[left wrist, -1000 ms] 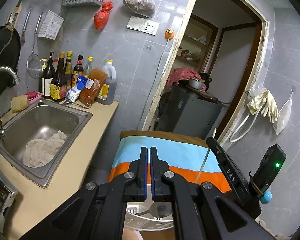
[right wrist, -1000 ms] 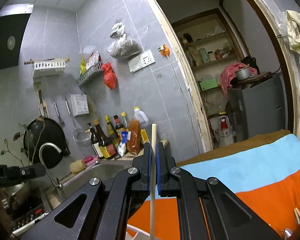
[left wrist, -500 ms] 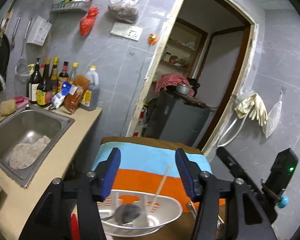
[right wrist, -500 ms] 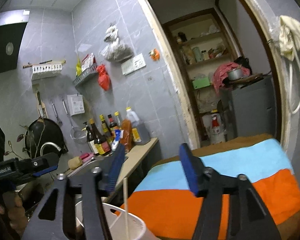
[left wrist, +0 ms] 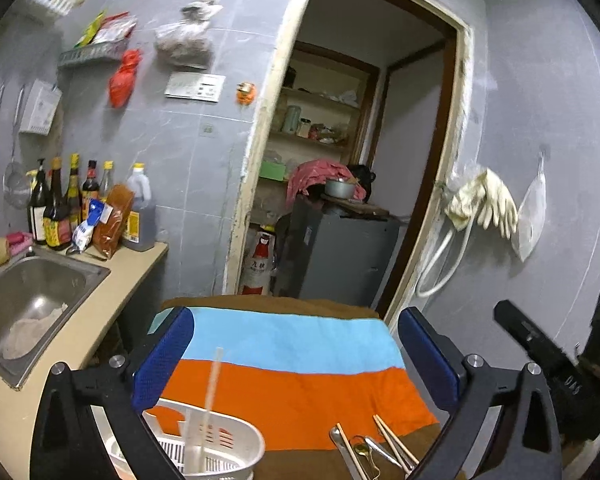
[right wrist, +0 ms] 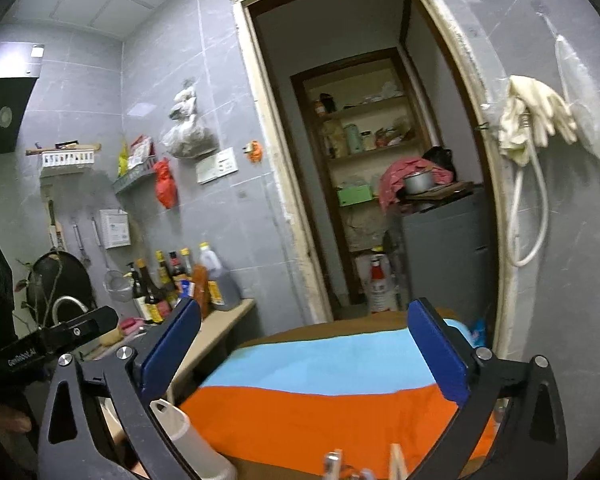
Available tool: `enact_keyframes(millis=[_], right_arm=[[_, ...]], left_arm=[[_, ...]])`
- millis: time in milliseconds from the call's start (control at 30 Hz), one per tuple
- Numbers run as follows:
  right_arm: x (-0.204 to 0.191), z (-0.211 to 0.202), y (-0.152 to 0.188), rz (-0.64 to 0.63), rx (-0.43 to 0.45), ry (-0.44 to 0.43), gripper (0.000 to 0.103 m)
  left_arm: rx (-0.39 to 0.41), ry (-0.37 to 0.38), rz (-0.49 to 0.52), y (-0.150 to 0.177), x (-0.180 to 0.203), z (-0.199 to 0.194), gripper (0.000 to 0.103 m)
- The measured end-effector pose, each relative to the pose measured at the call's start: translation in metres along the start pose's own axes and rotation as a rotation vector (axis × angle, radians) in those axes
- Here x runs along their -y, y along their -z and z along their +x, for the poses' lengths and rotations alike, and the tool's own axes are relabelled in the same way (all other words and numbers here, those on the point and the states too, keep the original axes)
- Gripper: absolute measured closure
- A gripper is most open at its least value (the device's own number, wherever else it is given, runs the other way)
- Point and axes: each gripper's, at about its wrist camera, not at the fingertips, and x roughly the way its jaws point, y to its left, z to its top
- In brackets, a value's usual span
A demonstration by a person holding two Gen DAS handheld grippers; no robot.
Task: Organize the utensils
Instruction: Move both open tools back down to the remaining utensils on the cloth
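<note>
A white slotted utensil basket (left wrist: 204, 446) sits at the near left of a table with a blue and orange cloth (left wrist: 292, 364). A pale chopstick (left wrist: 211, 396) stands in it. Loose chopsticks and metal spoons (left wrist: 376, 454) lie on the brown table at the near right. My left gripper (left wrist: 296, 356) is open and empty above the cloth. My right gripper (right wrist: 304, 356) is open and empty; a white utensil handle (right wrist: 176, 424) rises by its left finger and utensil tips (right wrist: 364, 466) show at the bottom edge.
A steel sink (left wrist: 28, 304) with a cloth in it sits in a beige counter (left wrist: 112, 292) at left. Sauce bottles (left wrist: 88, 208) stand against the tiled wall. A doorway (left wrist: 340, 184) opens behind the table. Rubber gloves (left wrist: 484, 204) hang at right.
Both grippers went from shut to wide open. The right gripper let go of the chopstick, which now stands in the basket. Both views have pulled back and up from the basket.
</note>
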Motion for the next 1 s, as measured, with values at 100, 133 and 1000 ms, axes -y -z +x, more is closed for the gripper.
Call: enact_keyframes(millis=[100,133,1000], right_arm=[[0.021,-0.006,0.000,0.004,-0.009,0.027,0.001],[0.031,-0.009,0.000,0.005,-0.014,0.036,0.001],[0.160,0.054,0.131,0.122,-0.459,0.038,0.016]], left_arm=[[-0.013,-0.005,0.037,0.009,0.024,0.008,0.000],[-0.020,-0.003,0.044,0.012,0.031,0.011,0.000],[-0.421,-0.007,-0.015,0.138,0.063,0.115,0.019]])
